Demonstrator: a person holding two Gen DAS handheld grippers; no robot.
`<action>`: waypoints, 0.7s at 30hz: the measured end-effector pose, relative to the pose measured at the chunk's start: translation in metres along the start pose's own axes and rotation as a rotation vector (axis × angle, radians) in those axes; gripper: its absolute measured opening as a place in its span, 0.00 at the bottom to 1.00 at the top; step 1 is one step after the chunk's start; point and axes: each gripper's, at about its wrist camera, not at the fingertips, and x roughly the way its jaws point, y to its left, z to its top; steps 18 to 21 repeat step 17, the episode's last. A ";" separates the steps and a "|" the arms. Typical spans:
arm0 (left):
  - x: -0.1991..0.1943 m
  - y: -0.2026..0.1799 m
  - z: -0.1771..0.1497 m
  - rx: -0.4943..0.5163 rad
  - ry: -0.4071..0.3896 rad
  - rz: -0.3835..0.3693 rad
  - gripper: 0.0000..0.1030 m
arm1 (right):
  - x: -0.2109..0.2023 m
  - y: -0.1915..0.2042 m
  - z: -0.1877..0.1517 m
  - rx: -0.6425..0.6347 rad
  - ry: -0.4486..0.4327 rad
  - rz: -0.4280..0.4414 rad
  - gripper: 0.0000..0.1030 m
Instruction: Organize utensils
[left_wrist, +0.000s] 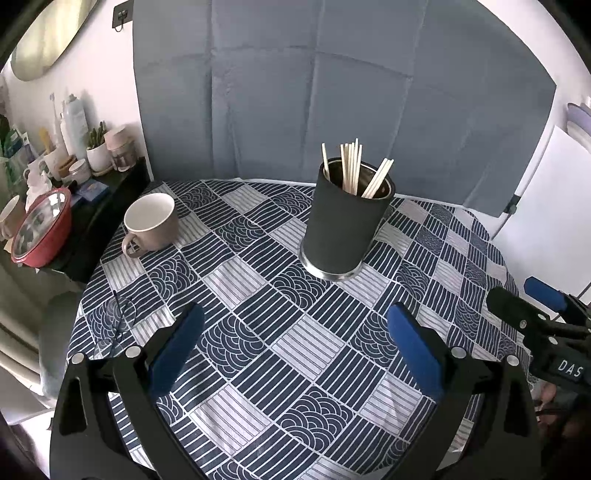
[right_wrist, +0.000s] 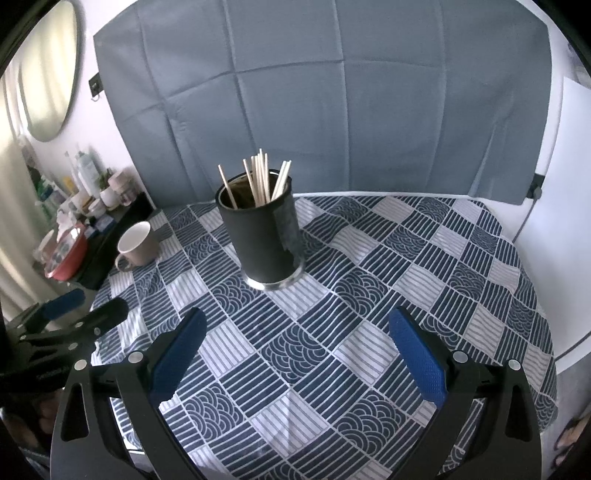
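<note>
A black cylindrical holder (left_wrist: 341, 225) (right_wrist: 264, 242) stands upright on the blue patterned tablecloth (left_wrist: 258, 332) (right_wrist: 369, 295). Several pale chopsticks (left_wrist: 352, 168) (right_wrist: 260, 179) stick up out of it. My left gripper (left_wrist: 295, 317) hovers over the cloth in front of the holder, open, with nothing between its blue pads (left_wrist: 177, 350). My right gripper (right_wrist: 297, 323) is also open and empty, a little nearer than the holder. In the left wrist view the right gripper (left_wrist: 524, 299) shows at the right edge. The right wrist view catches the left gripper (right_wrist: 92, 306) at its left edge.
A beige mug (left_wrist: 151, 223) (right_wrist: 135, 247) sits at the table's far left. Eyeglasses (left_wrist: 118, 321) lie near the left edge. A dark side shelf (left_wrist: 92, 221) holds a red bowl (left_wrist: 40, 229), jars and bottles. A grey cloth backdrop (left_wrist: 332, 92) hangs behind the table.
</note>
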 end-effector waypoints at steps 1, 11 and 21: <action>0.000 0.001 0.000 -0.002 0.001 -0.002 0.94 | 0.000 0.000 0.000 0.000 0.000 -0.001 0.92; -0.001 0.003 0.000 0.000 -0.003 -0.001 0.94 | -0.002 -0.001 -0.001 0.005 -0.002 0.001 0.92; -0.004 0.000 -0.001 0.013 -0.011 -0.022 0.94 | -0.004 0.000 -0.001 0.002 0.000 -0.001 0.92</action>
